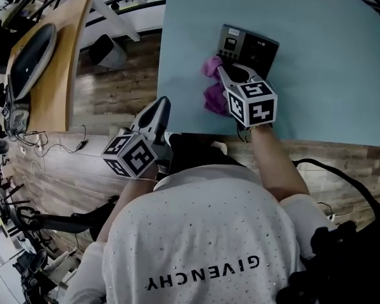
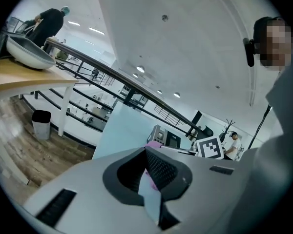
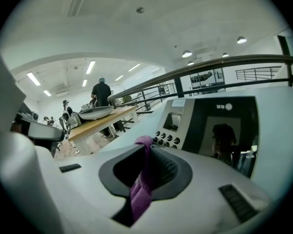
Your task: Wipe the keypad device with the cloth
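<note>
The dark keypad device (image 1: 248, 45) lies on the light blue table (image 1: 329, 75); in the right gripper view its screen and round keys (image 3: 172, 130) stand just beyond the jaws. A purple cloth (image 1: 214, 97) is bunched at the device's near left corner. My right gripper (image 1: 221, 69) is shut on the cloth (image 3: 140, 189), which runs as a strip between the jaws, its tip at the device's edge. My left gripper (image 1: 162, 104) hangs by the table's front left corner, shut and holding nothing (image 2: 149, 154); the table and cloth show past its tips.
A wooden table (image 1: 57, 75) with a large oval basin (image 1: 30, 59) stands to the left across the wood floor. A small waste bin (image 1: 107, 50) sits near the blue table's left edge. Cables lie on the floor at left. A railing and people are far behind.
</note>
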